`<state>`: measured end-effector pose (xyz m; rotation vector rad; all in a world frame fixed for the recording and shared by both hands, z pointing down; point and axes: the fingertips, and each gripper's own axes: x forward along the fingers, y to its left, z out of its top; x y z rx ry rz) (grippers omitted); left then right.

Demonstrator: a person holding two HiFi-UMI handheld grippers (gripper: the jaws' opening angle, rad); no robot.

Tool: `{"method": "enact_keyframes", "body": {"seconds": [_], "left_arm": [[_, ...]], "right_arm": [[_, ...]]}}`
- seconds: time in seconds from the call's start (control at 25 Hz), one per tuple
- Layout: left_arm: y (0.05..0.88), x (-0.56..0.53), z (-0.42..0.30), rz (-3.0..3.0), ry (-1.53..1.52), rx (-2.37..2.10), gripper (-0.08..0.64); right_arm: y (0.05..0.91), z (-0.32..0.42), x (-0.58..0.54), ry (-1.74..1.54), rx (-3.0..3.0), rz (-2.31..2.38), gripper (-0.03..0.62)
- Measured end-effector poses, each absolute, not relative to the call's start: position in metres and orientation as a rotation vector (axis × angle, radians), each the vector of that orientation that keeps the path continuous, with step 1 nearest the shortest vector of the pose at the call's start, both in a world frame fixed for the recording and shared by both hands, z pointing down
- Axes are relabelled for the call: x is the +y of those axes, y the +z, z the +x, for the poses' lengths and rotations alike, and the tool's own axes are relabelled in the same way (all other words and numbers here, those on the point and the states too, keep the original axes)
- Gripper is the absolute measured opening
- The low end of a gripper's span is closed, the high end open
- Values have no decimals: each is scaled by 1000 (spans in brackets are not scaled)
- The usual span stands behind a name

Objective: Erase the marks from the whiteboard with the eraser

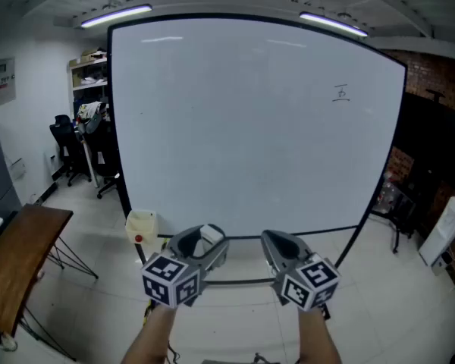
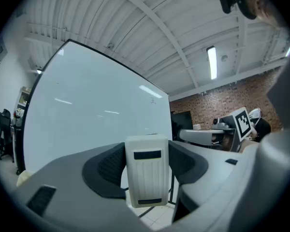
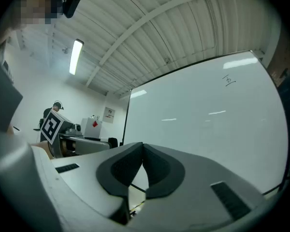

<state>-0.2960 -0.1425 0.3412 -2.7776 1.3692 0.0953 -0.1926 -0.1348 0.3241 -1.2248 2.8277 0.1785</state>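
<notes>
White-floored workshop room, with a brown wooden surface (image 1: pixel 19 252) at the far left and a large white whiteboard (image 1: pixel 243 127) in a black frame filling the middle. Low before the board, the left gripper (image 1: pixel 203 241) has its dark fingers (image 2: pixel 104 168) clamped on a white ribbed plastic eraser (image 2: pixel 146 170). Just beside it, the right gripper (image 3: pixel 142 151) has its fingers (image 3: pixel 159 170) pressed together, holding nothing. A small dark handwritten mark (image 1: pixel 341 93) sits near the board's upper right corner.
</notes>
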Motion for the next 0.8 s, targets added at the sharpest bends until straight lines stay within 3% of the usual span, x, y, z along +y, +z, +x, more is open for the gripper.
{"method": "enact_keyframes", "body": {"seconds": [0.8], "left_arm": [[350, -154, -165, -2976, 61, 902, 264]], "right_arm": [[340, -55, -111, 108, 2576, -1732, 2]]}}
